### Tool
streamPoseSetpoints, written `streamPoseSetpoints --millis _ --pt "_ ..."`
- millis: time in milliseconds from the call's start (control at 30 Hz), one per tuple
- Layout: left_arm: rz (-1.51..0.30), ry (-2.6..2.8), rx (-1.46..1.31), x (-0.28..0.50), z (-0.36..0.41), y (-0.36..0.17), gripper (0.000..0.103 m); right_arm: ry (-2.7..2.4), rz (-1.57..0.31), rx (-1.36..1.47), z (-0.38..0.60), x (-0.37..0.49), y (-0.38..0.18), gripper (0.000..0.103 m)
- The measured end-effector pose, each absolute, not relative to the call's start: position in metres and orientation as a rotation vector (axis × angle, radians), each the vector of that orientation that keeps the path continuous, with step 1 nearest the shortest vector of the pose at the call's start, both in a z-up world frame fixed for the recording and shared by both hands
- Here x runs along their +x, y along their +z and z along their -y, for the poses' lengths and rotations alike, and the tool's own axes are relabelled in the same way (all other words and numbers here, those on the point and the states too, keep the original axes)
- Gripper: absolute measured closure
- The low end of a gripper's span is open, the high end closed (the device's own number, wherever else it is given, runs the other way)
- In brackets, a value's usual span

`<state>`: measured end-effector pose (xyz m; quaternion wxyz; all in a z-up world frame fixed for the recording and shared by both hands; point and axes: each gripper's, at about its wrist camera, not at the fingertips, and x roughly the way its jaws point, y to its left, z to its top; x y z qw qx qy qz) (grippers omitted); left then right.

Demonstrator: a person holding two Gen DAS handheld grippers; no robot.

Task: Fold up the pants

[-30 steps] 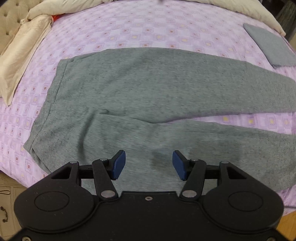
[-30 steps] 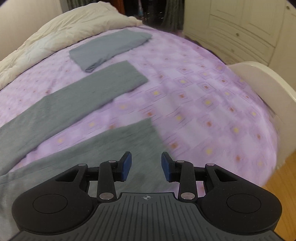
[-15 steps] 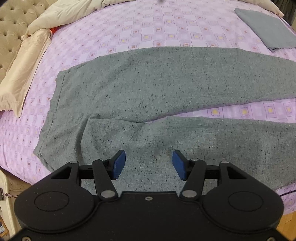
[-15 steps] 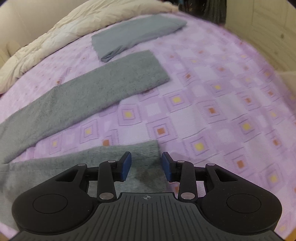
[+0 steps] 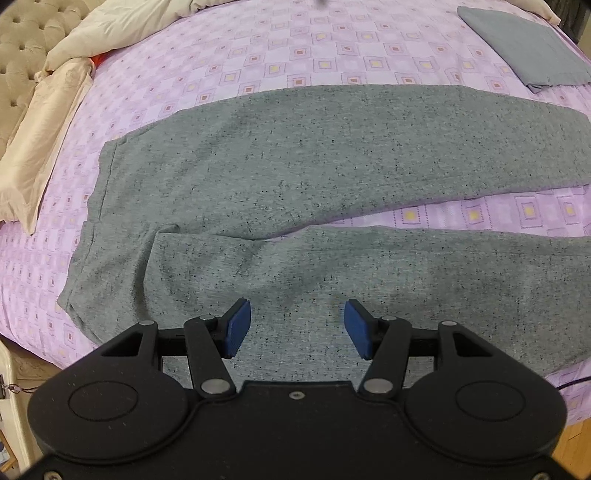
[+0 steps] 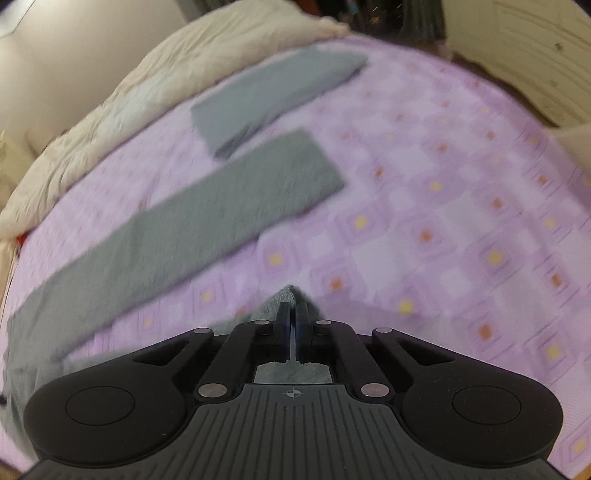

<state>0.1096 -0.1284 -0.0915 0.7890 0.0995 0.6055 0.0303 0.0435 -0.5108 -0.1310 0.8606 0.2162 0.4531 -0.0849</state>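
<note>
Across the middle of the left wrist view, grey sweatpants (image 5: 314, 177) lie flat on a bed under a lilac bedsheet (image 5: 295, 48) printed with small squares, waistband toward the left of the frame and both legs running off to the right. A cream duvet (image 5: 122, 33) is bunched along the upper left beside a tufted beige headboard (image 5: 18, 70), with a satin pillow (image 5: 44, 140) below it at the left edge. A folded grey cloth (image 5: 524, 44) sits in the upper right corner, well apart from the sweatpants. The left gripper (image 5: 297, 328) hovers over the near leg with its blue pads wide apart and nothing between them. In the blurred right wrist view, the right gripper (image 6: 294, 325) is pinched together on the near leg's hem, which bunches up ahead of its tips; cream cabinet doors (image 6: 517, 48) fill the upper right.
</note>
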Motion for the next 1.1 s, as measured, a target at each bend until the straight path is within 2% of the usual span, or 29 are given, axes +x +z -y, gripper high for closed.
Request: streamPoseSetpoints --millis 133,233,267,333,567,633,733,933,1100 --pt "-1.303 0.076 0.213 0.106 0.129 -0.091 0.041 -0.185 -0.947 0.369 0.518 0.056 -0.124 0.103" --pt "-1.306 0.085 0.206 0.104 0.128 -0.091 0.041 -0.119 -0.960 0.335 0.518 0.057 -0.123 0.098" --pt "-1.307 0.089 0.205 0.103 0.127 -0.091 0.041 -0.093 -0.994 0.326 0.517 0.058 -0.126 0.089" --pt "-1.316 0.096 0.202 0.102 0.127 -0.093 0.041 -0.064 -1.039 0.297 0.512 0.058 -0.136 0.077" --pt "-1.313 0.083 0.220 0.098 0.132 -0.093 0.041 -0.055 -1.080 0.275 0.498 0.054 -0.163 0.076" --pt "-1.310 0.080 0.227 0.097 0.134 -0.093 0.041 -0.051 -1.070 0.274 0.495 0.053 -0.163 0.077" --pt "-1.313 0.076 0.232 0.097 0.136 -0.094 0.041 -0.019 -1.059 0.330 0.493 0.050 -0.156 0.100" --pt "-1.313 0.086 0.225 0.097 0.137 -0.095 0.041 -0.118 -0.944 0.333 0.500 0.052 -0.127 0.101" --pt "-1.316 0.095 0.234 0.097 0.139 -0.097 0.041 -0.265 -0.980 0.284 0.530 0.090 -0.143 0.103"
